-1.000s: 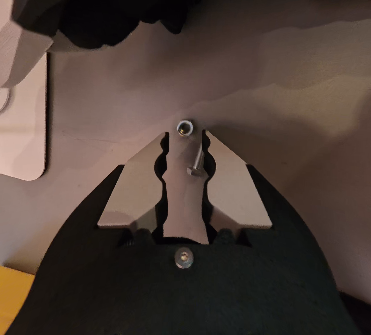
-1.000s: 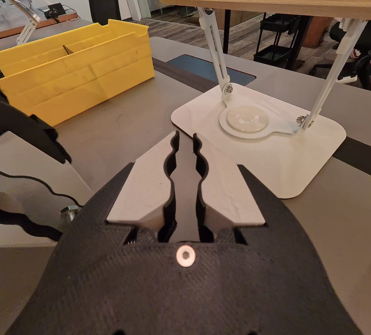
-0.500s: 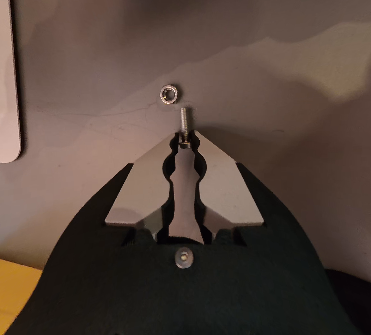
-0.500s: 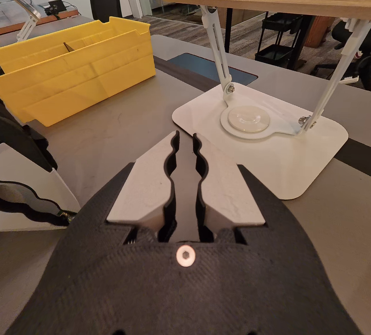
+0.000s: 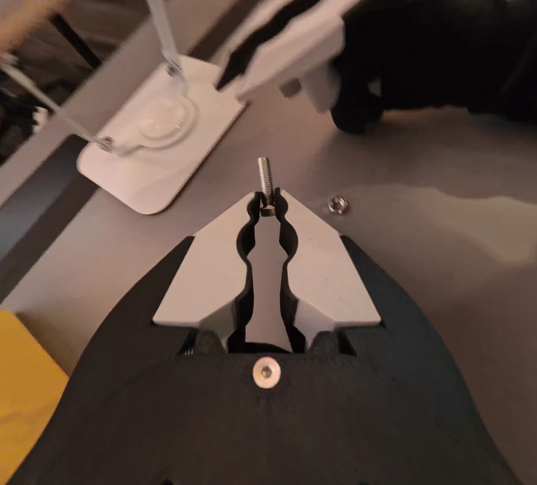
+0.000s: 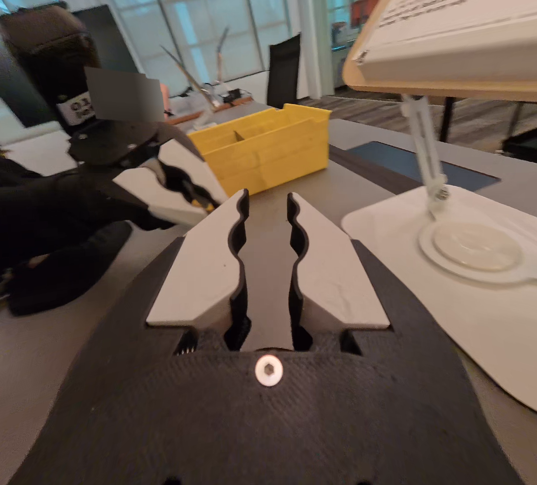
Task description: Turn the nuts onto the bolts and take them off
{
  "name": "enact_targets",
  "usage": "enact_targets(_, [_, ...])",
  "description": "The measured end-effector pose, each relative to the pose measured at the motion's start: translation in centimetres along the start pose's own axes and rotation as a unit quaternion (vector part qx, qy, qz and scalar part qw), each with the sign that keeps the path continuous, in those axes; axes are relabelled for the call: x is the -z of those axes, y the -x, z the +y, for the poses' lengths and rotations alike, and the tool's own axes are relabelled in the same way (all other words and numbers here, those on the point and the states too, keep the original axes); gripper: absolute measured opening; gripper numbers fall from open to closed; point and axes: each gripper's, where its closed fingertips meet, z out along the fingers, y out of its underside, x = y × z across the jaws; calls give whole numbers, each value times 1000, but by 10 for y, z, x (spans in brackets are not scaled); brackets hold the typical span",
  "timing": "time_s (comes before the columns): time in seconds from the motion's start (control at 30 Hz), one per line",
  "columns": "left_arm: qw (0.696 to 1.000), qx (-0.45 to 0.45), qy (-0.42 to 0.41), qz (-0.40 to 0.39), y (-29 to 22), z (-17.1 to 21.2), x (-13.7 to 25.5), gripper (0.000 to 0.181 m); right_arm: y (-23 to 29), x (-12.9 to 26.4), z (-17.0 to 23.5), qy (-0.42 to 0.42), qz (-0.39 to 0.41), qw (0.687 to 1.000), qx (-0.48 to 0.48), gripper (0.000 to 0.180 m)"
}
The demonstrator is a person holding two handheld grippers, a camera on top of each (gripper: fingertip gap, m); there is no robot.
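Yellow bin, contents unseen.

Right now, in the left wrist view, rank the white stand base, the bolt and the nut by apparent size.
1. white stand base, by far the largest.
2. bolt, clamped in the left gripper.
3. nut, loose on the table, smallest.

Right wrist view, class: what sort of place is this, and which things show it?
Probably an office or lab workspace: tall windows behind, a black chair, and a grey worktable bearing a yellow parts bin.
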Motion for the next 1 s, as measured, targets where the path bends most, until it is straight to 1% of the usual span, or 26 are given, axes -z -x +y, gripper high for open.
enact_targets(0.03, [1000,6,-20,-11,5,-7,3,8,7,-2,-1,-3,-22,1000,-6,24])
enact_targets(0.13, [996,28,-83,-25,12,-25,12,8,27,-6,-2,-11,-69,998,-10,25])
enact_targets(0.23, [993,27,-109,-27,12,-34,14,8,38,-9,-4,-16,-98,995,-19,22])
enact_targets(0.27, [993,25,-109,-23,9,-34,12,9,39,-9,-2,-12,-100,995,-20,22])
enact_targets(0.37, [993,14,-113,-13,2,-36,9,9,37,-9,-4,-18,-98,995,-32,10])
enact_targets(0.4, [993,12,-117,-15,0,-37,8,9,36,-9,-4,-18,-98,994,-38,9])
enact_targets(0.6, [990,34,-136,-7,-1,-41,6,9,35,-7,-5,-19,-104,993,-50,8])
enact_targets(0.73, [990,37,-139,-7,-1,-41,5,9,35,-7,-6,-8,-91,996,-23,7])
enact_targets(0.77, [990,37,-137,-5,-1,-41,4,12,34,-6,-6,-6,-84,996,-18,8])
enact_targets(0.83, [990,41,-134,-1,-1,-41,5,32,30,-4,-8,-6,-73,997,-11,7])
enact_targets(0.9, [993,43,-107,18,-5,-33,2,49,31,-2,-12,-7,-69,998,3,7])
enact_targets(0.93, [995,36,-97,17,-4,-30,0,52,32,-2,-13,-3,-70,998,9,7])
enact_targets(1.0, [996,23,-83,24,-5,-26,-4,51,36,-3,-11,8,-74,997,22,7])
